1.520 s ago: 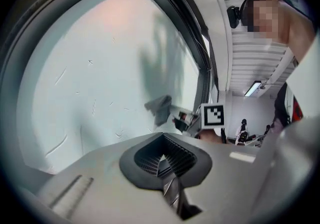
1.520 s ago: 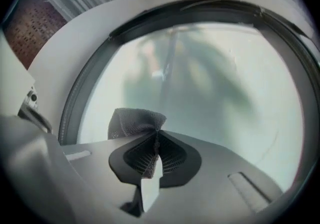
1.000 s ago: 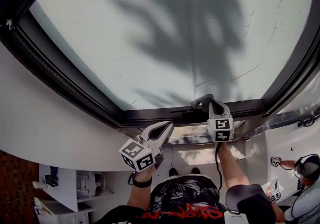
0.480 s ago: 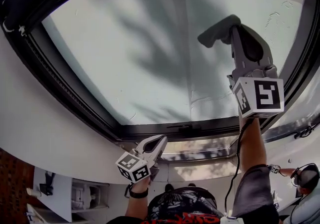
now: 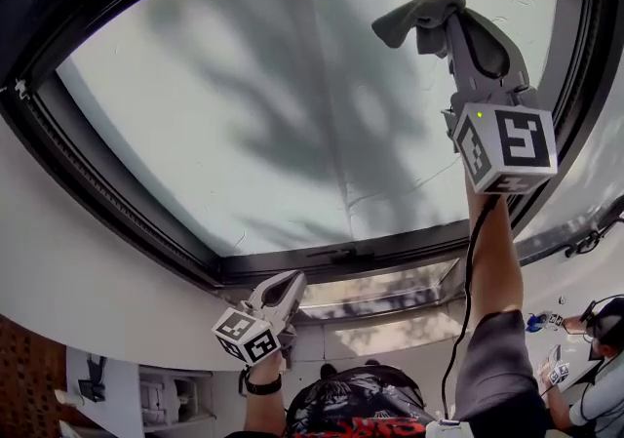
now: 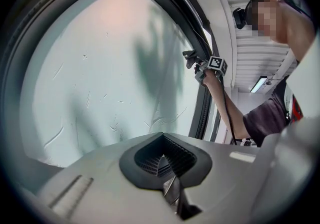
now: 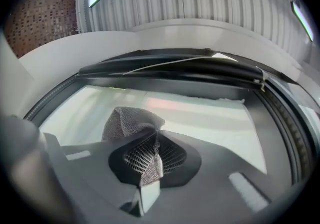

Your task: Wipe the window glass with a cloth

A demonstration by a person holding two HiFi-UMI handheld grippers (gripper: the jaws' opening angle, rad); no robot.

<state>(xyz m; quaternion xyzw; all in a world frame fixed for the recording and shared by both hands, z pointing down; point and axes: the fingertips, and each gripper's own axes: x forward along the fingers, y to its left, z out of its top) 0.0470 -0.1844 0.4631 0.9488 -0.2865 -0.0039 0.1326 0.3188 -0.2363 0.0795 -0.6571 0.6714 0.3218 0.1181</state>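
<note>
Poking out ahead of R hand-held gripper (image 5: 446, 24), clamped cloth (image 5: 413, 13)

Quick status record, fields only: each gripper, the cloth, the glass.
right gripper: raised, jaws shut on the grey cloth
cloth position: in front of the upper right part of the window glass; contact cannot be told
left gripper: low, below the window frame, jaws together, nothing between them
glass surface: faint streaks, with shadows across it
</note>
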